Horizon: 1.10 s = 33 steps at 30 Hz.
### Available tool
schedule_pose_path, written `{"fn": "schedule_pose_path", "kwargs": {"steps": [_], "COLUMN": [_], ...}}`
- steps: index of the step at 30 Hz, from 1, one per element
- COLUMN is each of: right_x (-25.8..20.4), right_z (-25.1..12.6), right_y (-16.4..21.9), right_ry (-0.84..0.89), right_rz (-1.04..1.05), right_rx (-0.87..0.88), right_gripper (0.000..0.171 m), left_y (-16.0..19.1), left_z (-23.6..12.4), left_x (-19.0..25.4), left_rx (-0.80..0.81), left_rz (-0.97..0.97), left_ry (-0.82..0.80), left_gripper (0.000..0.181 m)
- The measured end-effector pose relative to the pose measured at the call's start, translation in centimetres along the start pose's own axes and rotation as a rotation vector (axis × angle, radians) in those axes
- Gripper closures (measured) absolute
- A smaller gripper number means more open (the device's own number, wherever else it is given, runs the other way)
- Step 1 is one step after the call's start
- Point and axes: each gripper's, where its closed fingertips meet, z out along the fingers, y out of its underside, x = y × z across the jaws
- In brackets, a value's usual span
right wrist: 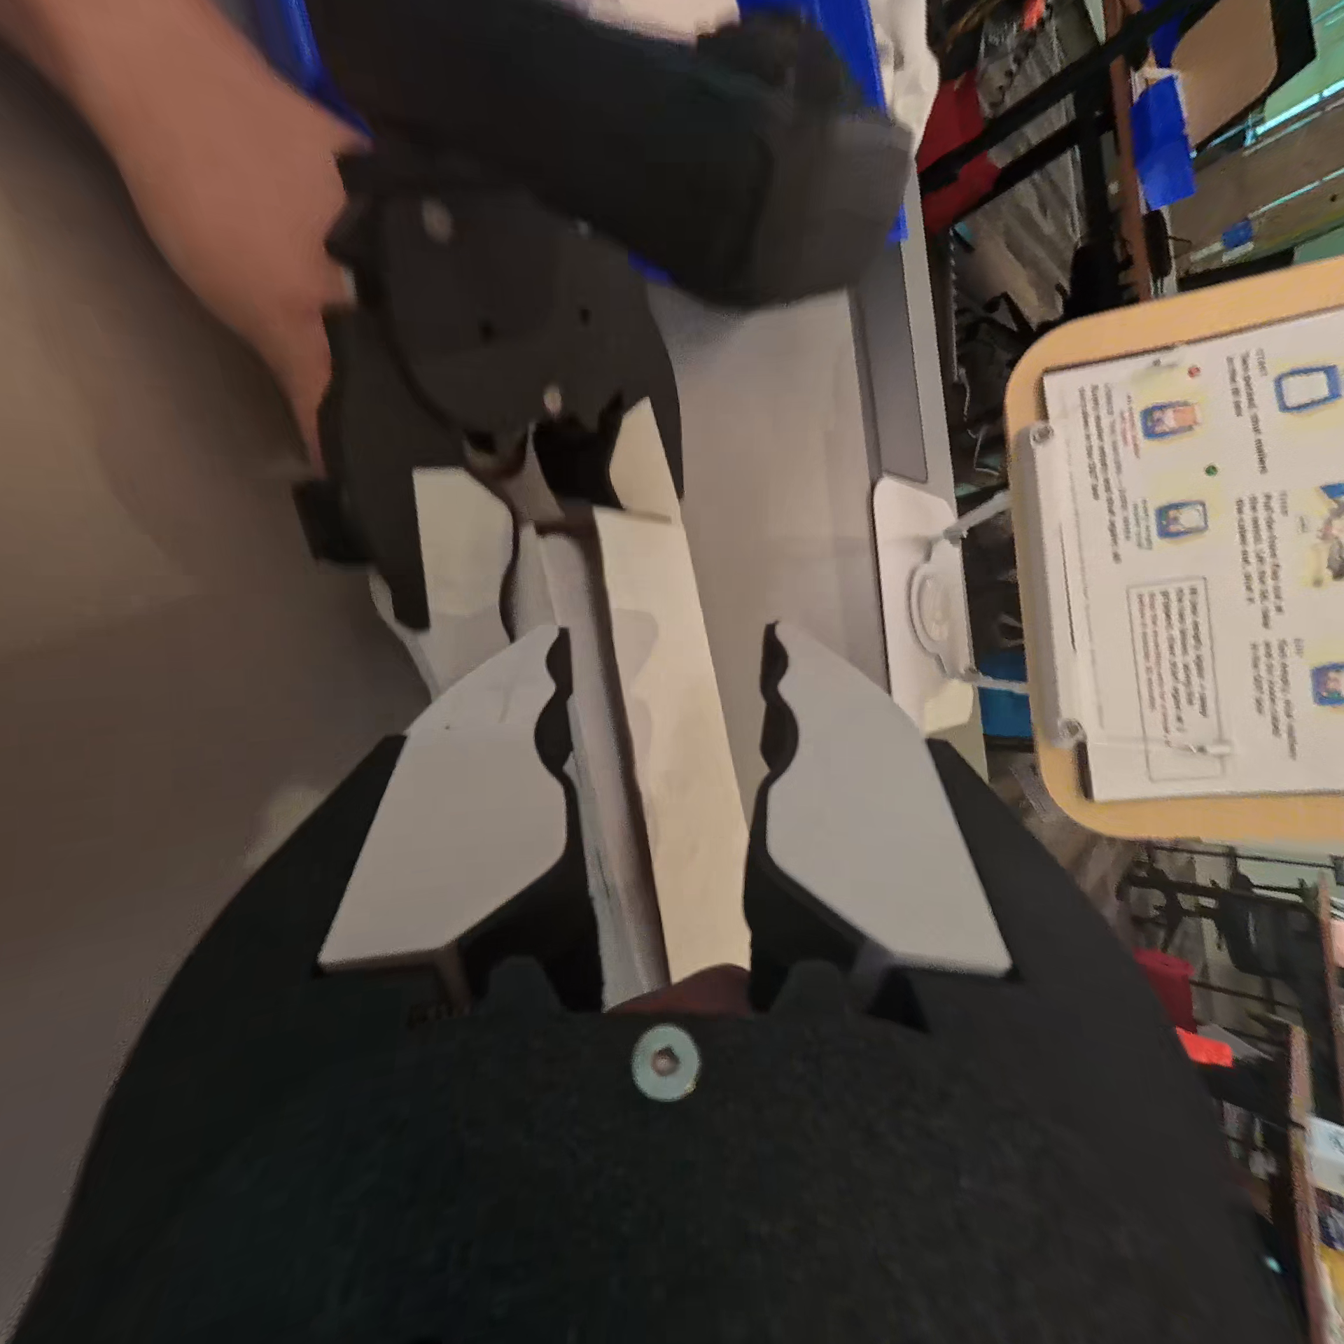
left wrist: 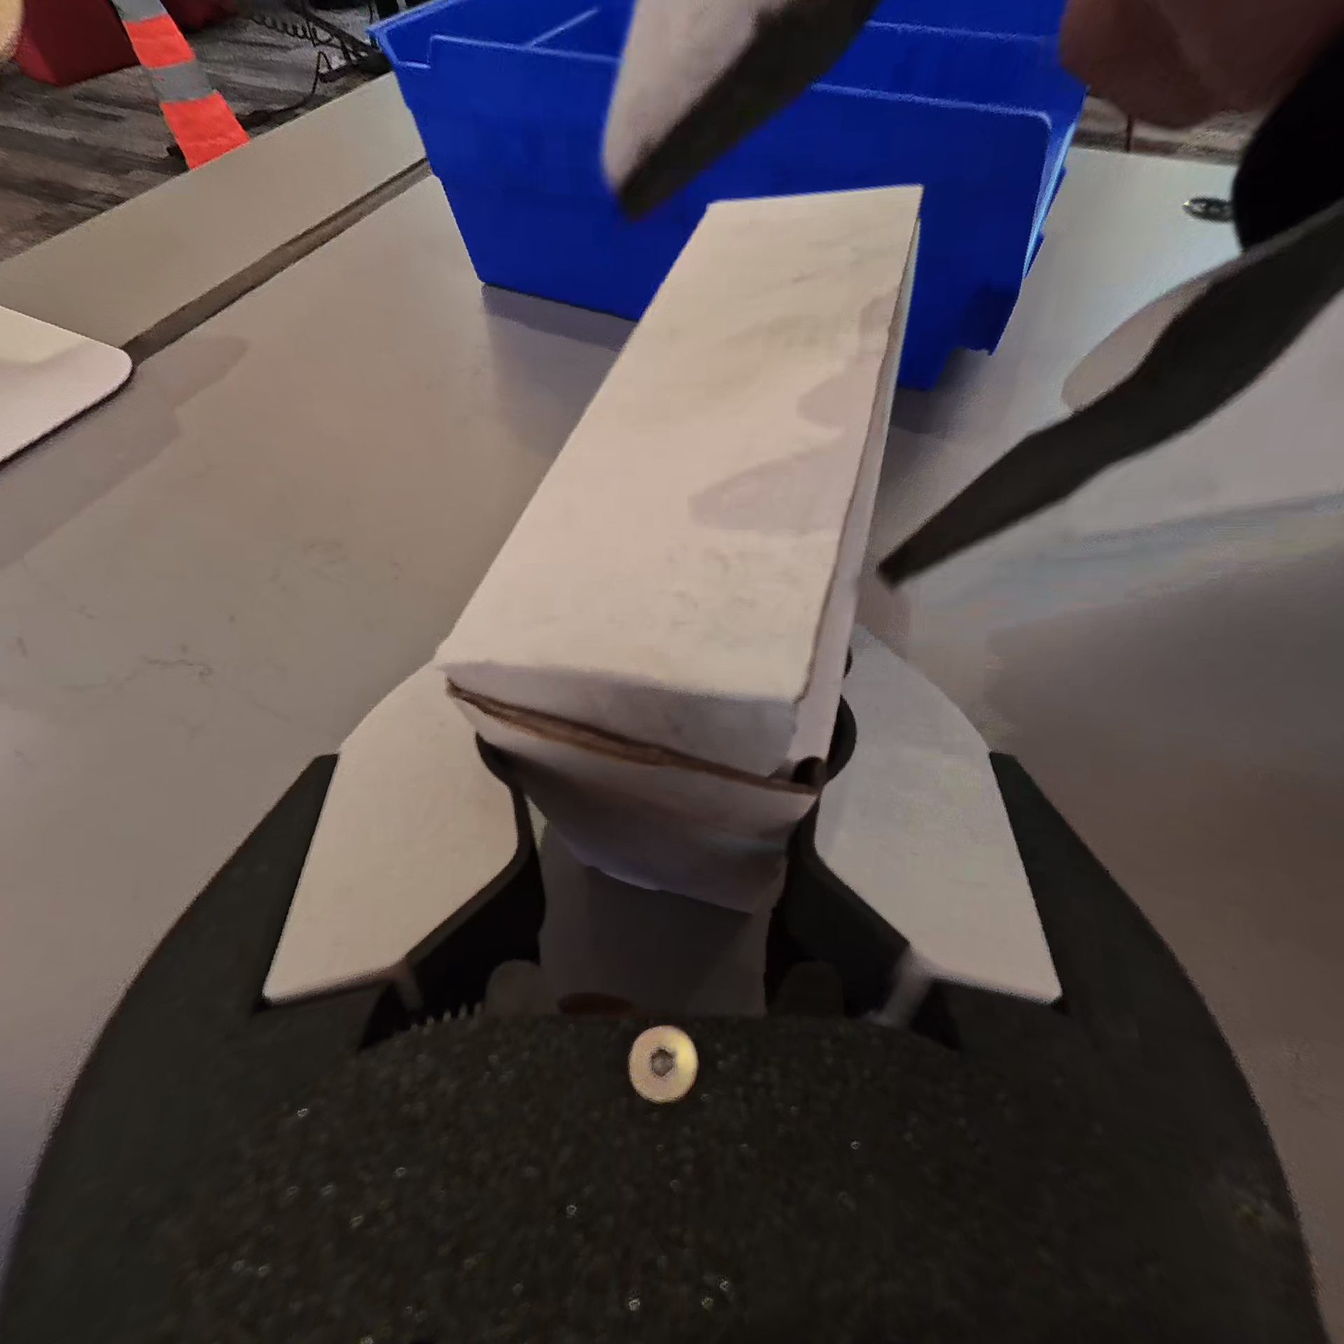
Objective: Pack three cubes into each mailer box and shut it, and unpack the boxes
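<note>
In the left wrist view the left claw (left wrist: 658, 734) pinches the near end of a long white mailer box (left wrist: 698, 494), its flat pale fingers (left wrist: 396, 858) pressed against the box's end flaps. The box is matte cardboard, scuffed and smudged, with a brown corrugated seam showing at the near end; it runs away from the camera, lifted above the table (left wrist: 254, 545). The right claw (left wrist: 764, 349) sits at the box's far end, spread wide: one dark-edged finger above the far top corner, the other out to the right, neither clearly touching.

The right wrist view shows the same box (right wrist: 658, 727) lying lengthwise between the right claw's (right wrist: 665, 640) scalloped fingers (right wrist: 858, 785), a gap on the right side, and a hand (right wrist: 240, 218) gripping the left claw (right wrist: 542, 494) beyond.

Farther off stands a glossy blue plastic bin (left wrist: 764, 218) with dividers, just behind the box. The smooth grey table lies bare to the left, up to a seam and a rounded white sheet (left wrist: 51, 378) near its left edge.
</note>
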Motion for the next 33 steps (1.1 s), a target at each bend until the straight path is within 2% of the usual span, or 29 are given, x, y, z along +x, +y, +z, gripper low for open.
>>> {"fn": "schedule_pose_path", "kwargs": {"steps": [4, 8, 13, 14, 16, 18, 19, 20, 21, 23, 24, 26, 28, 29, 31, 33], "right_x": [1.2, 2.2, 2.3, 2.7, 3.6, 5.0, 6.3, 8.2, 9.1, 7.9, 7.7, 6.7, 3.9, 2.7, 2.7, 2.8], "right_z": [-3.2, -4.9, -4.0, -4.0, -4.2, -4.7, -5.0, -5.8, -6.2, -5.4, -5.3, -5.3, -5.0, -4.7, -3.7, -2.3], "right_y": [3.4, 7.4, 9.2, 9.3, 9.0, 8.1, 7.7, 7.0, 6.4, 6.3, 6.6, 6.7, 6.5, 6.1, 5.5, 5.2], "right_ry": [-0.017, -0.015, -0.019, -0.008, 0.024, 0.127, 0.222, 0.356, 0.395, 0.225, 0.207, 0.146, -0.019, -0.067, 0.010, 0.064], "right_rz": [0.079, 0.069, 0.071, 0.082, 0.095, 0.057, 0.031, -0.007, -0.005, 0.115, 0.127, 0.126, 0.192, 0.176, 0.056, -0.045], "right_rx": [-0.030, -0.142, -0.169, -0.169, -0.143, -0.097, -0.085, -0.052, -0.016, -0.033, -0.058, -0.076, -0.113, -0.114, -0.124, -0.144], "right_gripper": [0.120, 0.120, 0.123, 0.115, 0.114, 0.121, 0.134, 0.166, 0.167, 0.137, 0.133, 0.134, 0.116, 0.119, 0.121, 0.137], "left_y": [0.0, 0.0, 0.0, 0.1, 0.1, 0.3, 0.3, 0.2, 0.1, 0.1, 0.2, 0.1, 0.0, -0.2, -0.5, -0.6], "left_z": [0.0, 0.0, 0.0, 0.0, -0.1, -0.2, -0.2, -0.2, -0.2, 0.0, 0.1, 0.0, -0.2, -0.3, -0.5, -0.6], "left_x": [0.0, 0.1, 0.1, 0.0, 0.0, 0.0, 0.3, 1.4, 1.9, 1.1, 0.9, 1.0, 0.7, 0.2, -0.1, -0.4], "left_rx": [0.000, 0.000, -0.001, -0.002, -0.004, -0.007, -0.007, 0.001, 0.009, -0.006, -0.010, -0.004, 0.010, 0.026, 0.056, 0.074], "left_rz": [0.004, 0.003, 0.006, 0.009, 0.022, 0.039, 0.054, 0.099, 0.131, 0.057, 0.030, 0.058, 0.115, 0.182, 0.367, 0.502], "left_ry": [0.002, 0.005, 0.005, 0.005, 0.002, -0.008, 0.008, 0.053, 0.047, -0.032, -0.032, -0.022, -0.064, -0.114, -0.201, -0.282], "left_gripper": [0.099, 0.099, 0.099, 0.099, 0.099, 0.099, 0.099, 0.099, 0.099, 0.100, 0.099, 0.099, 0.100, 0.100, 0.100, 0.100]}}
